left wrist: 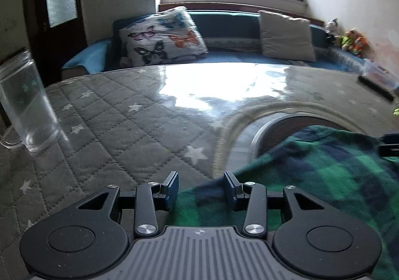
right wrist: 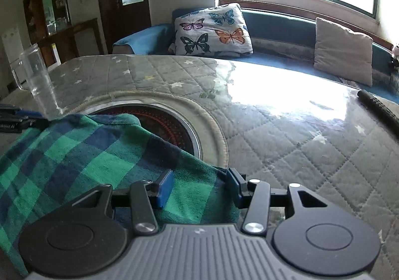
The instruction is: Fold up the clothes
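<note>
— Item one, the table [left wrist: 104,115]: quilted grey cover with stars, a round burner [right wrist: 172,125] sunk in it, ahead of both tools.

— Item two, the plaid garment [right wrist: 82,155]: it stretches crosswise from tool to tool, partly over the burner.

— Left tool [left wrist: 201,189], right tool [right wrist: 199,186]?

— Both released, jaws gaping, cloth edge lying loose between the pads. I'd pinch the corners evenly before lifting.

— Glass mug [left wrist: 27,103]?

— Well off left.

The grey quilted star-print tabletop [left wrist: 104,115] lies open toward the window. A tall clear glass mug [left wrist: 27,103] blocks the left edge; a black rod-shaped object [right wrist: 379,110] lies at the far right.
</note>
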